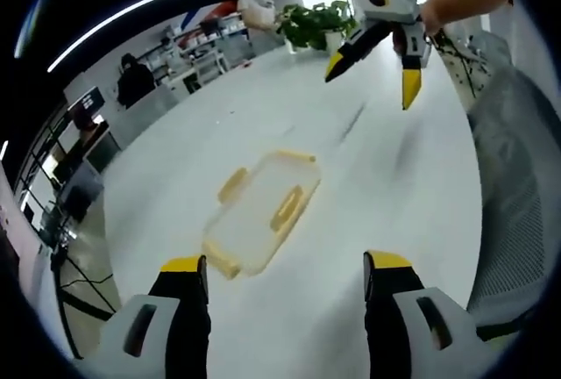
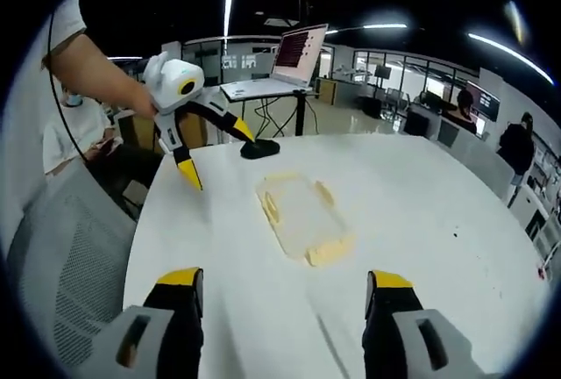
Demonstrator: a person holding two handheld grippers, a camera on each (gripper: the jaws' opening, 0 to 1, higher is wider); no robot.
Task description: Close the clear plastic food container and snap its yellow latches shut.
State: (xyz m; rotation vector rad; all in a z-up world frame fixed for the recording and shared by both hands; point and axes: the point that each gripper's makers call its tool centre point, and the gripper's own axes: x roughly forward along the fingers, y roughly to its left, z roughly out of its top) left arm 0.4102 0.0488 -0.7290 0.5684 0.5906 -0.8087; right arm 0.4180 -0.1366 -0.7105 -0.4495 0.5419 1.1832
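Lying on white table (image 1: 368, 168), food container (image 1: 263, 210) between both wide-open, empty claws, left claw (image 1: 285, 278), right claw (image 2: 285, 287)

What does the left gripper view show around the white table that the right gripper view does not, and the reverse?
Left gripper view: a potted plant at the table's far edge, shelving behind it, and the right gripper held open above the table. Right gripper view: an open laptop on a stand beyond the table, a black object on the tabletop near it, and the left gripper, also open. Both: the white table, the clear container with yellow latches lying on it apart from both grippers, and a grey mesh chair alongside.
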